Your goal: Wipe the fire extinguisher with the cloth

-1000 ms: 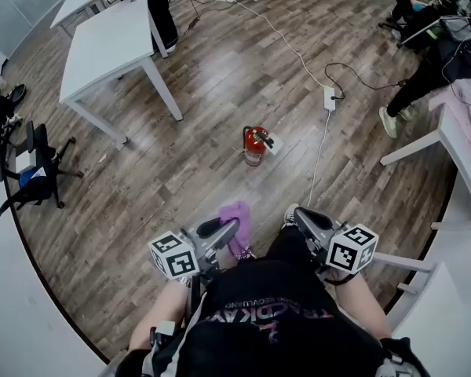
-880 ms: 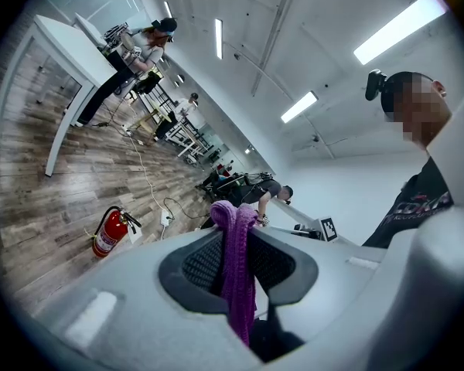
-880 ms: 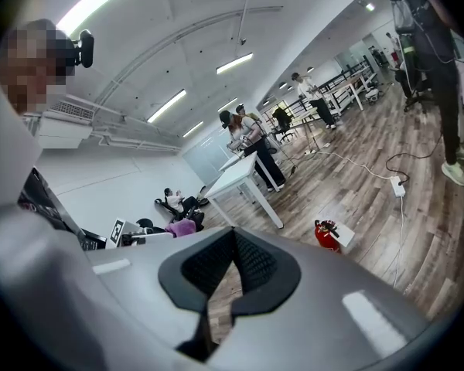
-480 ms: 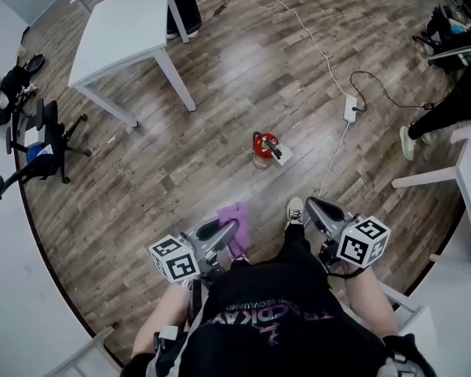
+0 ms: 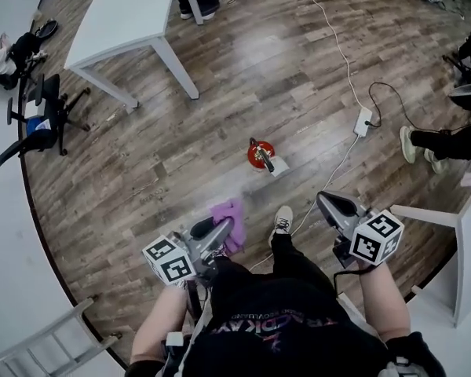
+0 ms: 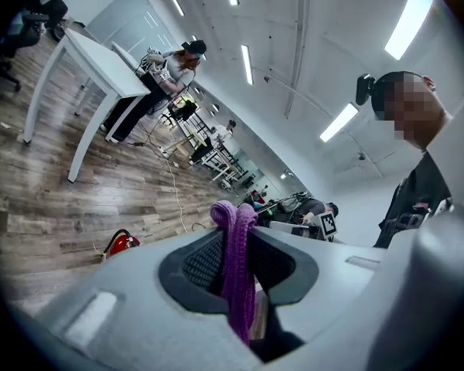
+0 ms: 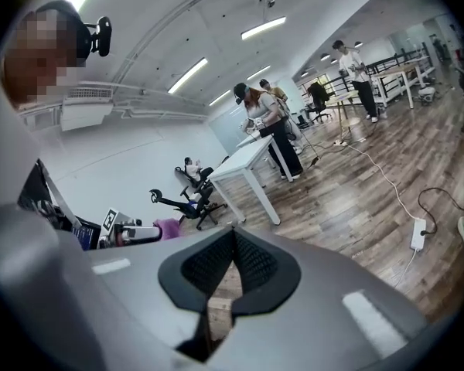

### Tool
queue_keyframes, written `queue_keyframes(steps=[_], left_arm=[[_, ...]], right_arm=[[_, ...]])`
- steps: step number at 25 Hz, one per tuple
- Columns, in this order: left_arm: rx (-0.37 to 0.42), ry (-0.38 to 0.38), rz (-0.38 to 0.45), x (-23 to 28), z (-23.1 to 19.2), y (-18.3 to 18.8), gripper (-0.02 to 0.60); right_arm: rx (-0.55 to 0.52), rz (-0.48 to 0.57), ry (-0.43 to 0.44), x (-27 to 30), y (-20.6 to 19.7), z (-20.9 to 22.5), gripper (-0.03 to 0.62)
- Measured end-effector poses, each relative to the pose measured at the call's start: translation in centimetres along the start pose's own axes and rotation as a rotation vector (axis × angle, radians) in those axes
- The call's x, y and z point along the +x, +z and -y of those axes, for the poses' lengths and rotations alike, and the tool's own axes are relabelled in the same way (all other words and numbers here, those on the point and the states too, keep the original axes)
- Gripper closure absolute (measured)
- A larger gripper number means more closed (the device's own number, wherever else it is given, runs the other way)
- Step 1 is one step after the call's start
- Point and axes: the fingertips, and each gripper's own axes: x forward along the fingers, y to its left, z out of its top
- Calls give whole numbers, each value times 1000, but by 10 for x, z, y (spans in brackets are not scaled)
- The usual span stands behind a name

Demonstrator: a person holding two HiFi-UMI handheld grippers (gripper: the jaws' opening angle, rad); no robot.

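Observation:
The red fire extinguisher [image 5: 261, 155] stands upright on the wood floor, ahead of both grippers and apart from them; its red body [image 6: 122, 243] also shows low at the left of the left gripper view. My left gripper [image 5: 224, 228] is shut on a purple cloth [image 5: 228, 213], which hangs folded between the jaws [image 6: 236, 269]. My right gripper [image 5: 326, 203] is held to the right of the extinguisher, shut with nothing in it; in the right gripper view its pads [image 7: 216, 263] meet.
A white table [image 5: 125, 22] stands at the far left with a person's legs behind it. A black office chair [image 5: 39, 124] is at the left. A power strip [image 5: 363, 122] and its cable run right of the extinguisher. Another white table [image 5: 463, 234] is close on the right.
The extinguisher has come nearer and lower in the head view as I moved toward it. Both grippers travelled forward; the cloth stays in the left one.

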Motion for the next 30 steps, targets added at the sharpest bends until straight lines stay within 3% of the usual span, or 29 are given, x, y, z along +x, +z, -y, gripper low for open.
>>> queue_keyframes(steps=[5, 10, 18, 25, 30], left_arm=[[-1, 56, 11, 24, -35, 3, 506], [9, 50, -15, 45, -69, 15, 506], [60, -72, -76, 96, -142, 35, 506], [122, -174, -175, 155, -239, -2, 506], [136, -250, -177, 201, -296, -22, 506]], right_arm=[[-36, -76, 53, 22, 0, 39, 589], [-68, -112, 58, 49, 1, 63, 589], [-108, -108, -7, 97, -11, 100, 589], [-197, -153, -70, 136, -47, 150, 589], [-242, -169, -115, 171, -76, 196, 589]])
